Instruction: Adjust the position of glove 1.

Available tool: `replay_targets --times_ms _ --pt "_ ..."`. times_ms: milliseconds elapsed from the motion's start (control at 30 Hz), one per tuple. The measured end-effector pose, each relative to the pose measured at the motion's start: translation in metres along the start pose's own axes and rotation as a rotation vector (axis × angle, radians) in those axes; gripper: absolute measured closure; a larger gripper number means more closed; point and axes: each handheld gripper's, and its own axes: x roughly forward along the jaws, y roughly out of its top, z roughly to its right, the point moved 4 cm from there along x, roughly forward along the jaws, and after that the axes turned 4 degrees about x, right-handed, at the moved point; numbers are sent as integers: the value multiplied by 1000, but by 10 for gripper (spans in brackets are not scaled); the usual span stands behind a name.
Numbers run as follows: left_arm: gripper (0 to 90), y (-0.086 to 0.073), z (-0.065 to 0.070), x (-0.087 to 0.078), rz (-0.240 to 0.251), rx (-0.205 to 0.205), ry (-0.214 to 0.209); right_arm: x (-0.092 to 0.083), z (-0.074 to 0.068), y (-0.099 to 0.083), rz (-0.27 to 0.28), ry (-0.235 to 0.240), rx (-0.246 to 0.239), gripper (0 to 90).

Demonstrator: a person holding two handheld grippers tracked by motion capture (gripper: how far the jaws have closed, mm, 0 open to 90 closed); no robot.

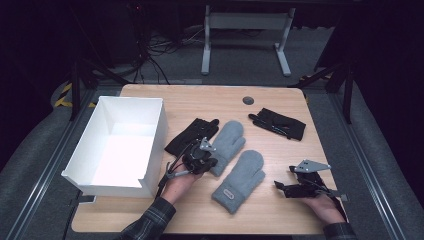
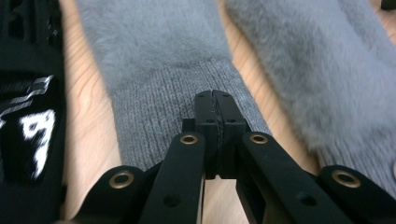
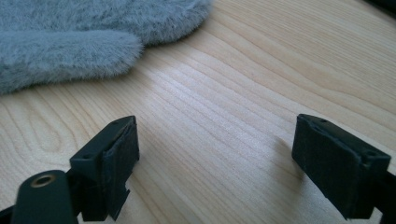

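The left gripper (image 2: 215, 95) sits closest, its jaws pressed together over the knit cuff of the upper grey mitten (image 2: 168, 70), seemingly pinching that cuff. The right gripper (image 3: 215, 154) rests on the table (image 3: 243, 84), jaws wide apart, the lower grey mitten (image 3: 70, 37) just beyond.

Left edge: the white box (image 1: 120, 145) walls off your left hand's outward sweep.
Centre: two grey mittens (image 1: 227, 142) lie side by side, a narrow strip of bare table (image 1: 280, 150) between them.
Far side: black gloves (image 1: 192, 134) flank the upper mitten.
Right front: open wood lies ahead of your right gripper (image 3: 215, 158).
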Motion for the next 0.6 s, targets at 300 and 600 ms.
replay_targets --times_ms 300,600 --pt "900 -21 2 -20 -25 -24 19 0 0 0 0 0 0 152" --pt "736 -13 4 -28 10 -41 46 0 0 0 0 0 -1 152"
